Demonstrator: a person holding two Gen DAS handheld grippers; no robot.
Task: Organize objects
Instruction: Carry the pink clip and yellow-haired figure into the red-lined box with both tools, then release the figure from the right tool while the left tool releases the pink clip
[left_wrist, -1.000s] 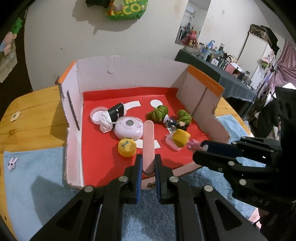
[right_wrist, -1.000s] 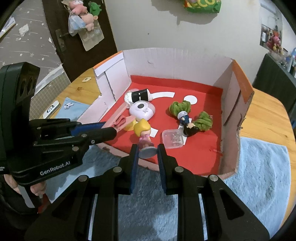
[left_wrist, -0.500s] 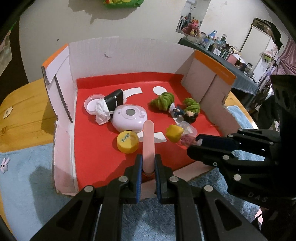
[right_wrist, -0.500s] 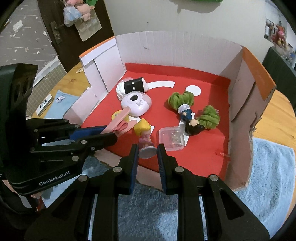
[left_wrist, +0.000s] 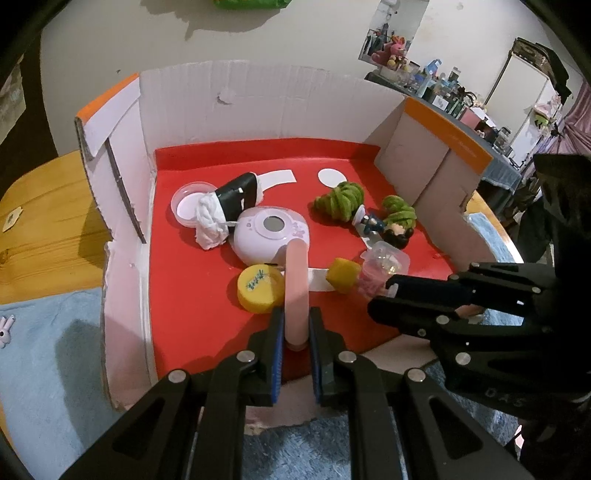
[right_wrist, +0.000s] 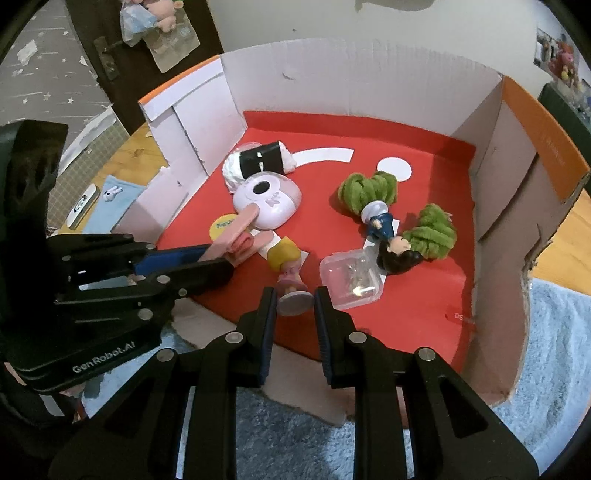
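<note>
While both pairs of fingers hang over the box (left_wrist: 258, 96), the left gripper (left_wrist: 295, 334) clamps a pink tube (left_wrist: 295, 291) and the right gripper (right_wrist: 293, 306) pinches a doll (right_wrist: 286, 264) by its base, probably for placing inside.

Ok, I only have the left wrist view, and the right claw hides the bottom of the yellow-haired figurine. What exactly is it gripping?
Observer: The right claw is shut on the yellow-haired figurine by its round base, head pointing into the box.
Operator: And the clear case next to it?
Observer: The clear case lies on the red floor just right of that claw's right finger, not gripped.
Operator: Anything left of the box I can't see?
Observer: A flat phone-like device lies on the wooden table beyond the box's left wall.
</note>
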